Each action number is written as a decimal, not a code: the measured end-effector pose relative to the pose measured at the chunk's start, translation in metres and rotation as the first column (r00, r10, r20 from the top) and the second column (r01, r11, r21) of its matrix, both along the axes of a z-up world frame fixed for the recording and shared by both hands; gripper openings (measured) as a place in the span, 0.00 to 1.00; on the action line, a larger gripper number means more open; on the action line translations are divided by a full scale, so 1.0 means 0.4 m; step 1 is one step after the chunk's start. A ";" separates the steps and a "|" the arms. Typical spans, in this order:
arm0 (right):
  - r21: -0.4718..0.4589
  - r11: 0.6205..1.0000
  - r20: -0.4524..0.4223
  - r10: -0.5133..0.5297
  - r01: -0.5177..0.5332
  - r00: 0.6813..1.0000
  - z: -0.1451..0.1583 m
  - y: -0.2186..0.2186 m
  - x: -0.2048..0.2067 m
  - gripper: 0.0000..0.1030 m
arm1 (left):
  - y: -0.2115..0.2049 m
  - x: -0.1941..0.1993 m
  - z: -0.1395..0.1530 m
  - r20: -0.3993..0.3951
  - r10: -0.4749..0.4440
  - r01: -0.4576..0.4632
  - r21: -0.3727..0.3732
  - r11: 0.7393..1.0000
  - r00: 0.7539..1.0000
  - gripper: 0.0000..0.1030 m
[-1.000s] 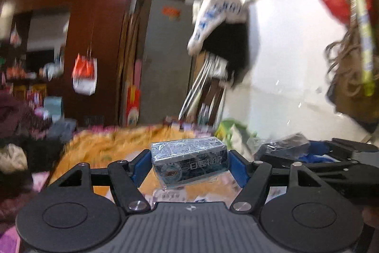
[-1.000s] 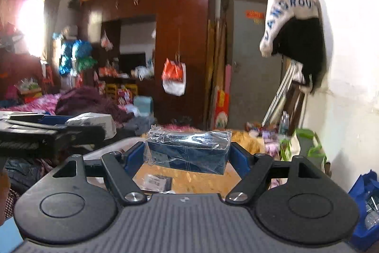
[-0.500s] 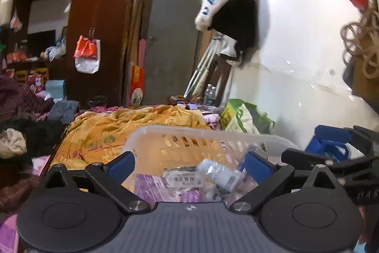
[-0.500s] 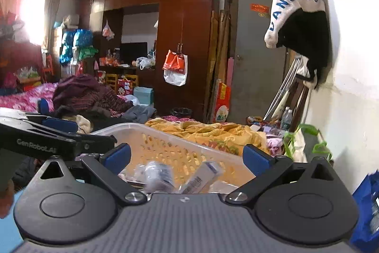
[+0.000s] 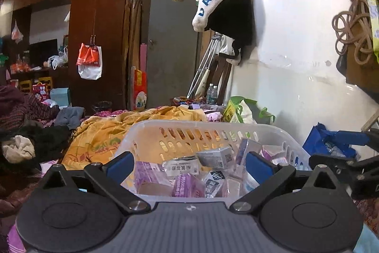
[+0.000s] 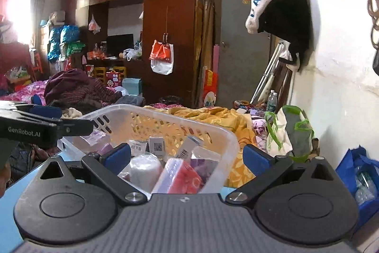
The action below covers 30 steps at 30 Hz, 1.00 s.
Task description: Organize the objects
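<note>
Both the left gripper (image 5: 188,164) and right gripper (image 6: 187,157) stand spread and empty over the white basket (image 5: 206,126); withdraw clear of its rim before the next pick.

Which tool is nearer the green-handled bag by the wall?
Right. The right tool sits over the basket's end beside the green-handled bag; the left tool is farther along the basket.

I am in a cluttered home bedroom: ahead of my jaws lie a rumpled orange-yellow blanket (image 5: 123,132), a tall dark-red wooden wardrobe (image 6: 170,23) and heaped clothes (image 6: 78,91).
</note>
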State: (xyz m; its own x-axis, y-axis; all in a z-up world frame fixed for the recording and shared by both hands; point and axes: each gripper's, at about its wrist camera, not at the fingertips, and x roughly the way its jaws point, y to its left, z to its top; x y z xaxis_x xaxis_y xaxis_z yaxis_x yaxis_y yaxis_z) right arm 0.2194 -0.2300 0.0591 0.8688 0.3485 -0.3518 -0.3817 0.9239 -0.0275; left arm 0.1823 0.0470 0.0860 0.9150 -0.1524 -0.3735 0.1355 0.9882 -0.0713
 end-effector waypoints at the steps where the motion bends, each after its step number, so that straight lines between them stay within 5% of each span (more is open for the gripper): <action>1: 0.010 1.000 -0.004 0.002 -0.002 1.000 0.000 -0.006 -0.002 1.00 | -0.006 -0.003 -0.001 -0.003 -0.002 0.002 0.006 1.000 1.000 0.98; 8: 0.036 0.999 -0.038 0.004 -0.002 0.999 -0.016 -0.030 -0.002 1.00 | -0.029 -0.029 0.000 -0.006 -0.058 0.058 -0.008 0.998 0.998 0.98; 30: 0.049 0.998 -0.058 -0.038 0.041 0.998 -0.048 -0.053 -0.017 1.00 | -0.083 -0.070 -0.024 -0.003 -0.010 0.010 0.075 0.997 1.000 0.98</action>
State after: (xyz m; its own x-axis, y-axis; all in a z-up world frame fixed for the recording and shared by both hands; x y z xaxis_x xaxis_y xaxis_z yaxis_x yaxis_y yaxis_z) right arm 0.2128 -0.2512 0.0398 0.8612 0.3330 -0.3841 -0.3446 0.9379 0.0405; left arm 0.1541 0.0136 0.0764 0.9127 -0.1331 -0.3864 0.1455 0.9894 0.0027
